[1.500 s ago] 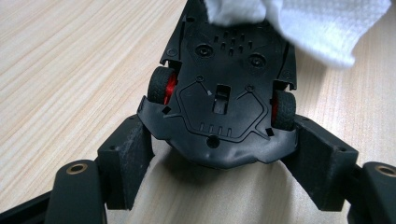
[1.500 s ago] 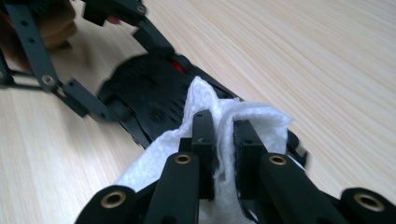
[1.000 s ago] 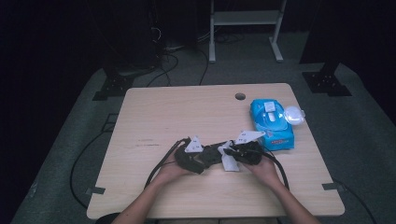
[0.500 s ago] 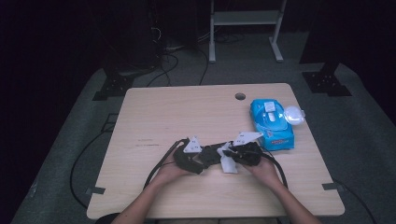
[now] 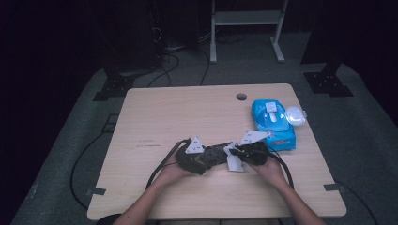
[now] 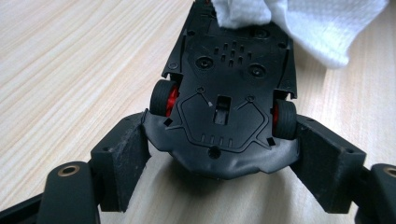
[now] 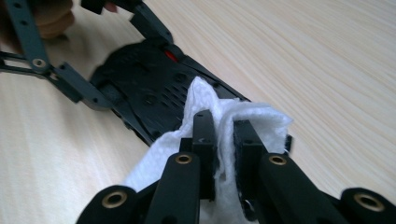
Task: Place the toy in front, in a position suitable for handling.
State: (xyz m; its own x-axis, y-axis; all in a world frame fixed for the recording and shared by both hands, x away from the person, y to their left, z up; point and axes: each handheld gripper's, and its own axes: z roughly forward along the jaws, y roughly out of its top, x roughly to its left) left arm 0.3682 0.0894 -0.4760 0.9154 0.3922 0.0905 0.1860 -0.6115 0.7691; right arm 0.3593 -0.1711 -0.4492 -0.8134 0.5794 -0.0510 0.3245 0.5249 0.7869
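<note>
A black toy car [image 6: 229,93] lies belly up, its underside and red-hubbed wheels showing. My left gripper [image 6: 219,154] is shut on the car's end, pads [image 6: 121,158] pressed against both sides; its jaws have just eased open slightly with the car still between them. My right gripper [image 7: 224,135] is shut on a folded white wipe [image 7: 252,116], which rests on the far end of the car's underside [image 7: 149,84]. In the high view both grippers meet at the table's front middle: the left [image 5: 206,159], the car [image 5: 217,153], the wipe [image 5: 233,162], the right [image 5: 238,153].
A blue pack of wipes [image 5: 272,125] with a clear lid [image 5: 295,115] lies right of the hands. The wooden table [image 5: 187,112] has a cable hole [image 5: 241,97] near its far edge. Black cables trail from both grippers off the front edge.
</note>
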